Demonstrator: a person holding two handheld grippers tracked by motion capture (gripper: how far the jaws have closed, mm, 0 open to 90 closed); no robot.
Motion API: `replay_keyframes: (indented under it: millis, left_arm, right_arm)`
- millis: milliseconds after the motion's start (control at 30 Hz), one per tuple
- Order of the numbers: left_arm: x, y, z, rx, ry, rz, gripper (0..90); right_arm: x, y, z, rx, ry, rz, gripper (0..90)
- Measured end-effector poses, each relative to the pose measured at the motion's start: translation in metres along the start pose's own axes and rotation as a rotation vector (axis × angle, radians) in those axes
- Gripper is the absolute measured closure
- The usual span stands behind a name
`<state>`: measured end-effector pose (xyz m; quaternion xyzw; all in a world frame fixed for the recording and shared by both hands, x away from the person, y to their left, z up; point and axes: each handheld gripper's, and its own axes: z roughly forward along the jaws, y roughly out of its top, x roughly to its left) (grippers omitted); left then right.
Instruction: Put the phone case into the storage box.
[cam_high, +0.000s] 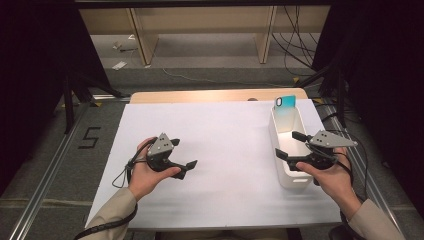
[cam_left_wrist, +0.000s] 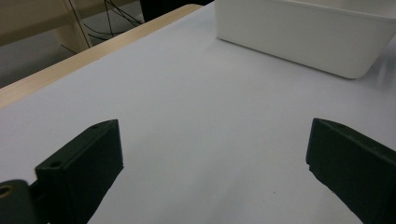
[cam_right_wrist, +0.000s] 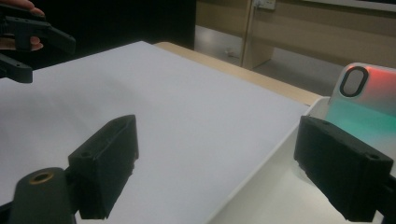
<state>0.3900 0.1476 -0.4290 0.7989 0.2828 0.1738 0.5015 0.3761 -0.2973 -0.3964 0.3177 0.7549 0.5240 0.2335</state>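
A white oblong bin (cam_high: 278, 134) stands on the right of the white-covered table (cam_high: 225, 145). A teal phone case (cam_high: 286, 107) with a black camera ring leans upright at the bin's far end. My right gripper (cam_high: 287, 144) hovers open over the bin's near half. In the right gripper view its jaws (cam_right_wrist: 215, 135) stand one over the table and one over the bin's inside, with the bin rim (cam_right_wrist: 275, 156) between them and the phone case (cam_right_wrist: 369, 100) ahead. My left gripper (cam_high: 184, 153) is open and holds nothing over the table's left middle. Its jaws (cam_left_wrist: 212, 135) face the bin (cam_left_wrist: 303, 37).
The wooden table edge (cam_high: 215, 96) runs along the far side. Beyond it are the floor, wooden shelf legs (cam_high: 142, 40) and cables (cam_high: 295, 40). A metal rail (cam_high: 50, 165) lies left of the table. My left gripper (cam_right_wrist: 25, 32) appears far off in the right gripper view.
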Motion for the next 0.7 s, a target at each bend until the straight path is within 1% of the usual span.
replay_keyframes:
  millis: [100,300,700]
  left_arm:
    - [0.0,-0.0001,0.0002,0.001,0.0,0.001,3.5]
    - [0.0001,-0.0001,0.0002,0.0,0.001,-0.001,3.4]
    - [0.0009,0.0001,0.0004,-0.001,0.003,-0.005,3.1]
  right_arm:
    - [0.0,0.0004,-0.0014,-0.008,-0.003,-0.001,14.7]
    - [0.0,-0.0002,-0.0018,-0.006,-0.003,-0.003,14.7]
    - [-0.0014,-0.0002,-0.0037,-0.01,-0.003,0.008,14.7]
